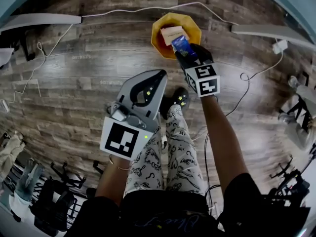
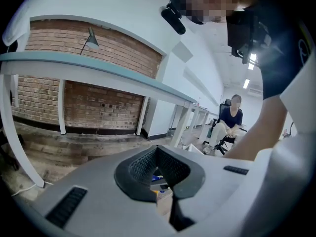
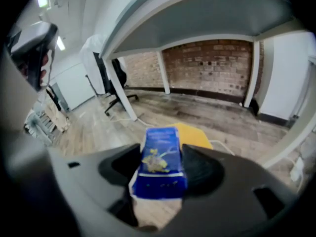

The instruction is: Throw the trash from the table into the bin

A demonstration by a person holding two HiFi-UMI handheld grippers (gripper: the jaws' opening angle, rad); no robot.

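Right gripper (image 1: 186, 53): it is pinching the blue packet (image 3: 160, 163), with the black jaws pressing on its two flanks and standing only as wide as the packet.
Blue packet: it is sticking out past the jaw tips. In the head view it is hanging over the 5 o'clock part of the bin's rim.
Bin (image 1: 193, 29): this yellow, many-sided bin is standing on the wood floor at 12 o'clock from the person's feet. A pale piece of trash (image 1: 170, 33) is already lying inside it.
Deciding relation: in the head view the bin's open middle is lying at about 11 o'clock from the packet, very near. The packet's far end is reaching over the opening while its gripped end is sitting above the rim.
Long axis: the packet is running from 11 to 5 o'clock in the head view, in line with the way the gripper is pointing. In the right gripper view it is running from 12 to 6, with yellow showing just beyond at 1 o'clock.
Left gripper (image 1: 159, 74): its grey jaws are meeting at the tips and seem to be gripping nothing. It is waiting at 7 o'clock from the bin, well short of it.
Nearer hand: the right one is much nearer.
Likely next move: spreading the jaws would probably be enough, perhaps after edging a little toward 11 o'clock.
Risk: the packet's rear end is riding over the rim, so it could catch there and tip outward.
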